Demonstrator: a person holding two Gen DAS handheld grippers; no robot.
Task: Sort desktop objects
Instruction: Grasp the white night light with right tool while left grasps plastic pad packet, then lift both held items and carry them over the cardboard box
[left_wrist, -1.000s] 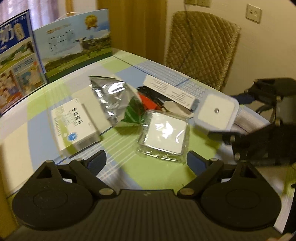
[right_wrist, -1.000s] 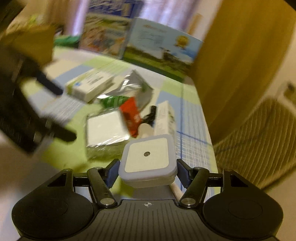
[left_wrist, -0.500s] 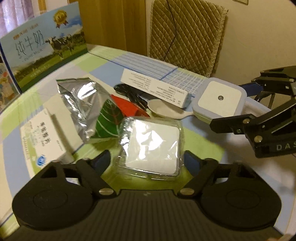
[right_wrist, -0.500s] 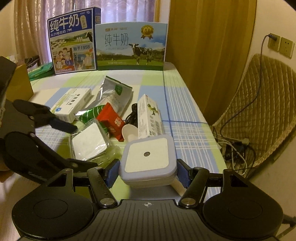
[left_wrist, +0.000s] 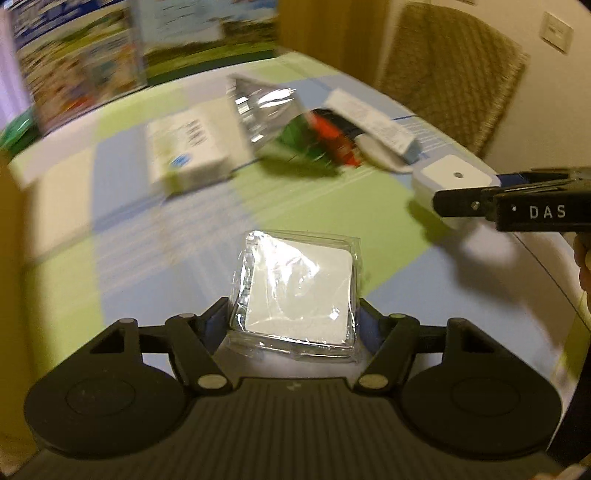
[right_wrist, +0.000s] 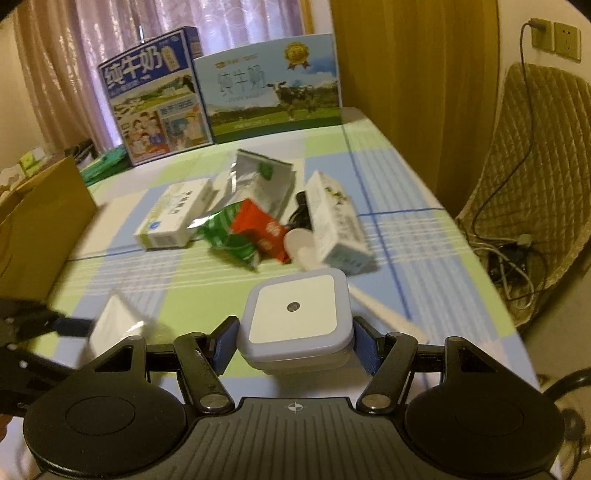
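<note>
The left gripper (left_wrist: 293, 317) clamps the clear-wrapped white square pad (left_wrist: 297, 291); the right gripper (right_wrist: 293, 341) clamps the lavender-rimmed square device (right_wrist: 295, 314) (clutter lies at 12 o'clock on the worktop (right_wrist: 373, 199)).

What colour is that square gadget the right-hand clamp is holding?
The square gadget has a white face and pale lilac-grey rim, clearest in the right wrist view.

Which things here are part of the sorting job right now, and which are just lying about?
In hand:
left gripper on plastic-wrapped white square pad
right gripper on lavender square night light

Lying about:
silver foil pouch
red sachet
two milk cartons
</note>
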